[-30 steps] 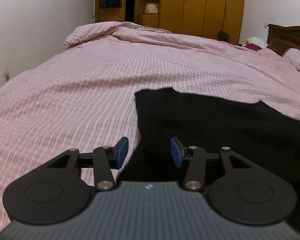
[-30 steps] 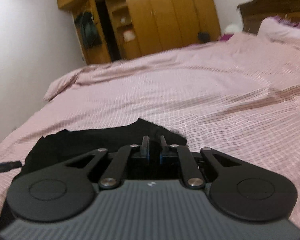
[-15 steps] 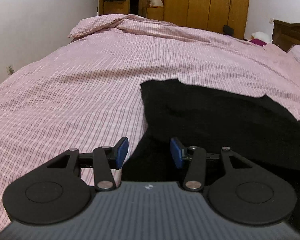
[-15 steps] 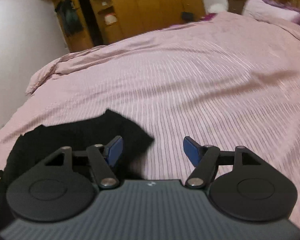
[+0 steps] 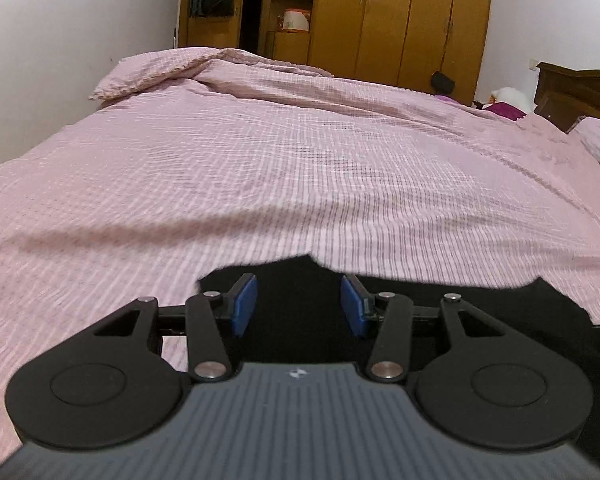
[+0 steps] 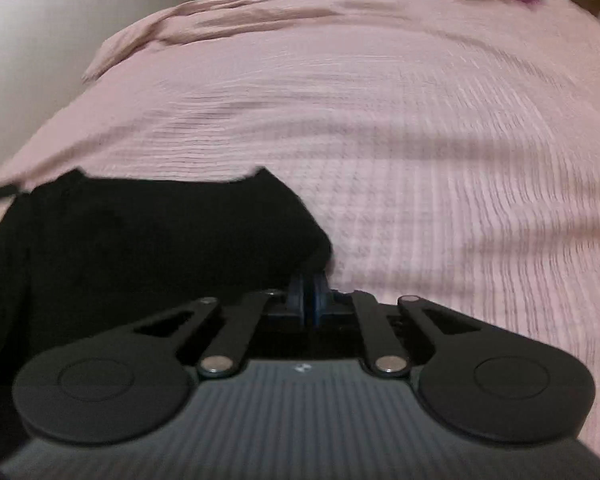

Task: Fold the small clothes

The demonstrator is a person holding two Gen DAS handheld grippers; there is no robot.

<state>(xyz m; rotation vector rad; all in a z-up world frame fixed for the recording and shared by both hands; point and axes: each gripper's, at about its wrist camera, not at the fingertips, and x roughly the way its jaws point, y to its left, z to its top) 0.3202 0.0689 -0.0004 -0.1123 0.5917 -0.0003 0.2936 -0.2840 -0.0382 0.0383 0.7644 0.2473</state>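
ITEM: black garment [image 6: 148, 232], small, dark cloth; lies flat on pink striped bedspread [image 5: 300, 152], at the near edge of the bed toward its left side. Long axis runs across both views, i.e. roughly parallel w/ the near edge. Type of garment: cannot tell, too dark.

LEFT TONGS [image 5: 299, 306]: released, blue pads [image 5: 245, 305] spread wide w/ cloth lying between and below them; not gripping. Sits over garment's left end; top hem shows just beyond the pads.

RIGHT TONGS [image 6: 309, 300]: clenched, pads pressed together on what looks like the garment's right near corner. View is motion-blurred, so whether cloth is actually pinched is a judgement, not certain.

KEY RELATION: garment spreads left and forward from right tongs; from left tongs it runs right. Each hand is at its own end of the long axis, so the coming fold prob. turns on carrying one end over toward the other, or lifting near edge toward far hem. Right side appears ready first; left has yet to close.

CHANGE VS 0.5 S AGO: right tongs were open then and off to the garment's right; now shut at its corner. Left tongs same open spread, but less black cloth shows ahead and hem sits nearer the pads.

BACKGROUND: wooden wardrobe [image 5: 384, 16] past far edge; headboard [image 5: 580, 92] at right.
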